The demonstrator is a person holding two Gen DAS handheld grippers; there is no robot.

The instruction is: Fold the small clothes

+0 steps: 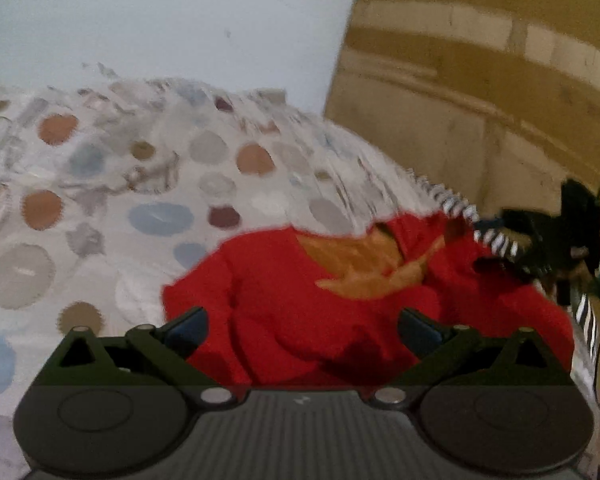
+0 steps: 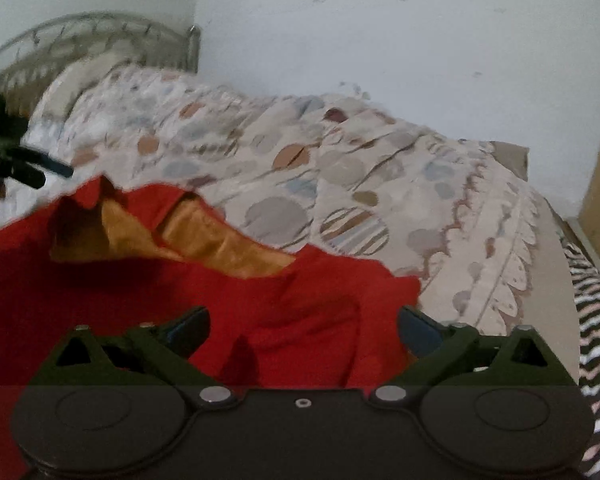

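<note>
Both grippers, left [image 1: 302,330] and right [image 2: 303,330], spread wide, empty, over red garment [image 1: 284,312]

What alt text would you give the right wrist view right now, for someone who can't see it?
A crumpled red garment with an orange lining lies on a bedspread patterned with dots, and the open right gripper hovers over it holding nothing. A metal headboard and pale wall stand behind.

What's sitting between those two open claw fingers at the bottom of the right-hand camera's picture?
Only the red garment: in the right wrist view it spreads between the right gripper's open fingers, which are not pinching it.
</note>
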